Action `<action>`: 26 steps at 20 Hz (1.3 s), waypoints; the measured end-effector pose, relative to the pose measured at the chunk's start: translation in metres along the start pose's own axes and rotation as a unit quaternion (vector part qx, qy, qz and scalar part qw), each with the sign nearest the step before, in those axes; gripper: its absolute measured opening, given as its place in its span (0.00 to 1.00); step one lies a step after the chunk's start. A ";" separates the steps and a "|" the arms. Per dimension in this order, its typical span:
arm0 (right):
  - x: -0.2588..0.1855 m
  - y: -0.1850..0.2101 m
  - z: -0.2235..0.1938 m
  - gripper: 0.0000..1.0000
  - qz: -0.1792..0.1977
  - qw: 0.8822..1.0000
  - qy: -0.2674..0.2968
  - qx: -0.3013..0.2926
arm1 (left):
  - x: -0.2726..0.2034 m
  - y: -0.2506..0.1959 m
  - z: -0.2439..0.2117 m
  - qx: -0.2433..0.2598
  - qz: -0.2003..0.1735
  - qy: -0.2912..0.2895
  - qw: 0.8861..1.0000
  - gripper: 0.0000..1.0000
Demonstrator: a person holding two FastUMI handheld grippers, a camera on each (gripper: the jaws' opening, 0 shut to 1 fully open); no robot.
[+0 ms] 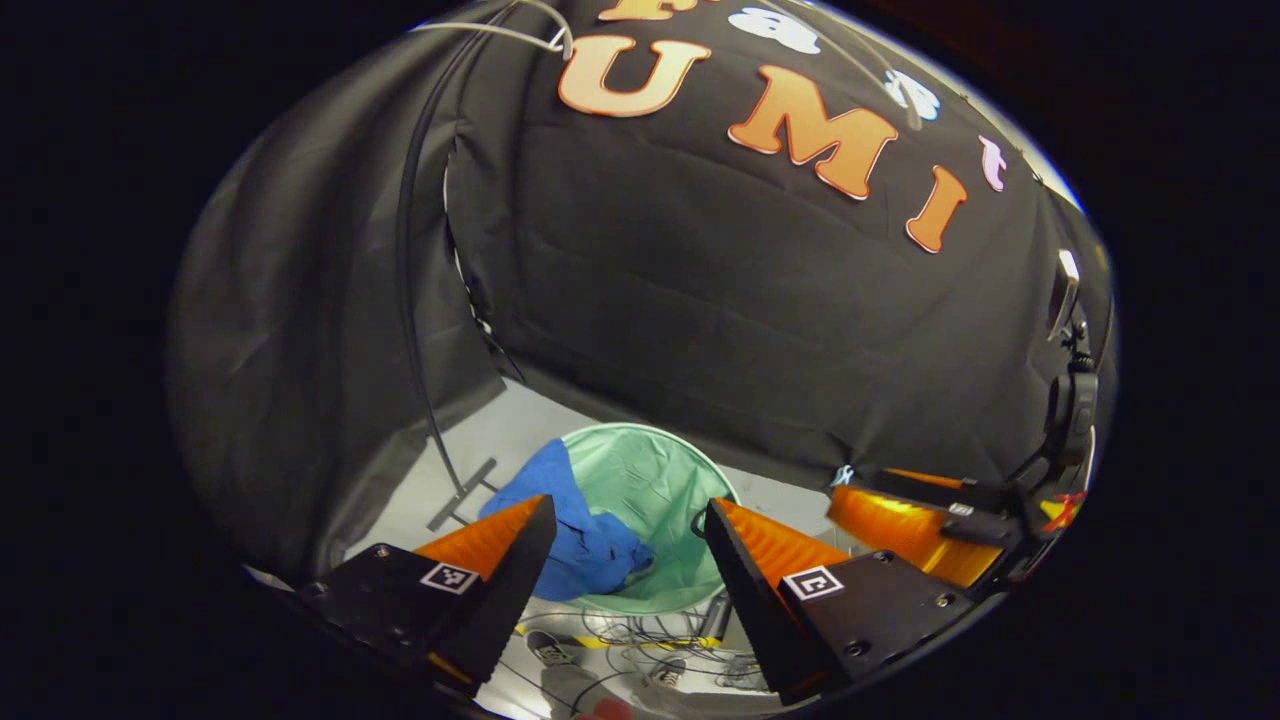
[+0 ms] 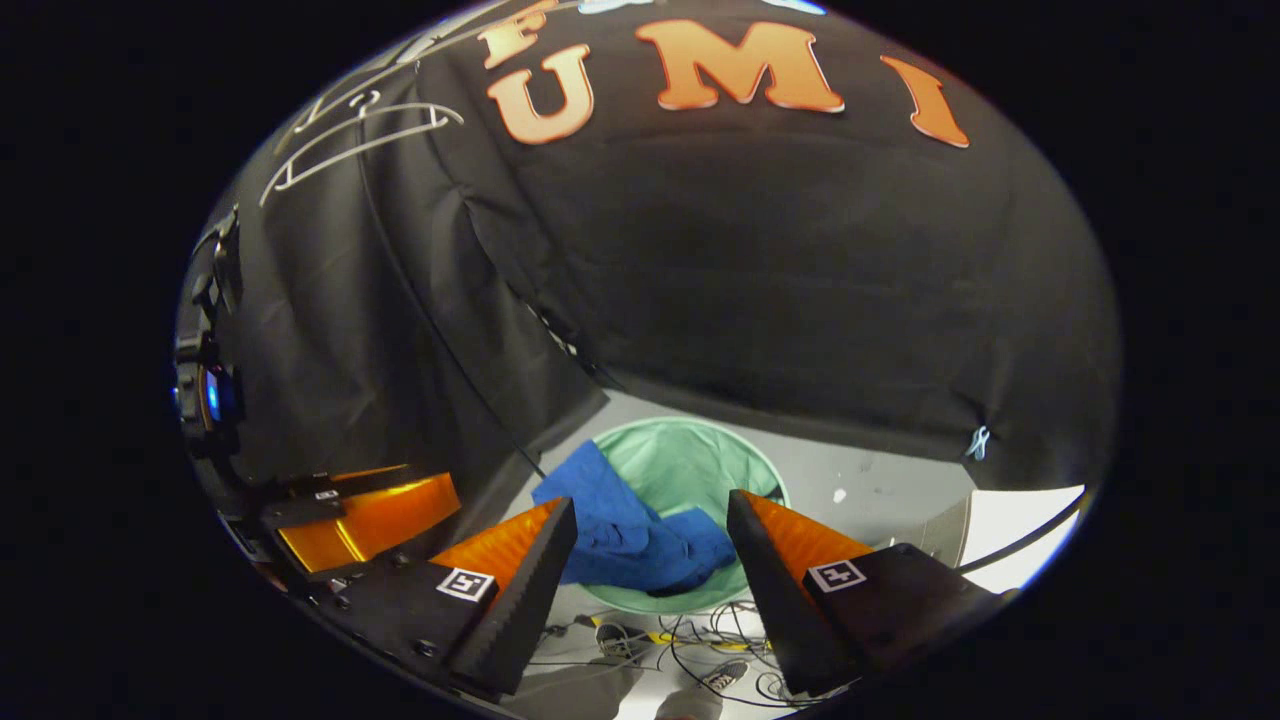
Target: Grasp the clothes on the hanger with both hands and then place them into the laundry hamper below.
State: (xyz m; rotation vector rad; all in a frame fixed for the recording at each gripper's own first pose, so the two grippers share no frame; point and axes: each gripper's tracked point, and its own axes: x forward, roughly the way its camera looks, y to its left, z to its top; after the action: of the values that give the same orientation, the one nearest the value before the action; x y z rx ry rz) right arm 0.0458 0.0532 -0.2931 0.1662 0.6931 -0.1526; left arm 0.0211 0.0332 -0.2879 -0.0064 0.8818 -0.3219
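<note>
Blue cloth garment (image 1: 575,530) draped over round pale-green hamper's near rim (image 1: 650,430); left gripper (image 1: 630,545) and right gripper (image 2: 650,545) spread empty above.

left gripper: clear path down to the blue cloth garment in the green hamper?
Probably yes. The left gripper is open above the blue cloth garment, which drapes over the green hamper's rim, with nothing between.

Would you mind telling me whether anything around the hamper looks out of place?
The blue cloth garment is only partly inside the round pale-green laundry hamper: one end drapes over its rim onto the floor side. Both claws are open and hold nothing.
</note>
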 end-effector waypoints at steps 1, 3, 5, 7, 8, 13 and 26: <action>-0.017 -0.002 0.016 0.98 0.003 1.000 -0.018 -0.003 | -0.010 -0.003 0.010 -0.001 0.008 -0.015 1.000 0.95; -0.046 -0.001 0.042 0.98 0.021 0.998 -0.055 -0.004 | -0.027 -0.009 0.032 -0.014 0.025 -0.053 0.998 0.95; -0.079 -0.007 0.068 0.98 0.034 0.995 -0.095 -0.010 | -0.049 -0.022 0.060 -0.028 0.034 -0.101 0.994 0.95; -0.117 -0.008 0.093 0.98 0.045 0.990 -0.134 -0.024 | -0.074 -0.034 0.088 -0.035 0.043 -0.153 0.987 0.95; -0.138 -0.009 0.103 0.98 0.052 0.986 -0.156 -0.033 | -0.086 -0.040 0.103 -0.036 0.045 -0.181 0.982 0.95; -0.221 -0.024 0.136 1.00 0.070 0.963 -0.251 -0.072 | -0.152 -0.067 0.151 -0.020 0.069 -0.295 0.953 0.94; -0.327 -0.055 0.179 0.98 0.071 0.929 -0.359 -0.058 | -0.260 -0.123 0.209 0.014 0.058 -0.422 0.905 0.89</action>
State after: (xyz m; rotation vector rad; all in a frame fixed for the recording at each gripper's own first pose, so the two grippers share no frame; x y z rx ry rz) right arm -0.1018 -0.0092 0.0484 0.0372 -0.0438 -0.0242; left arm -0.0076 -0.0375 0.0595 -0.0620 0.0125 -0.1866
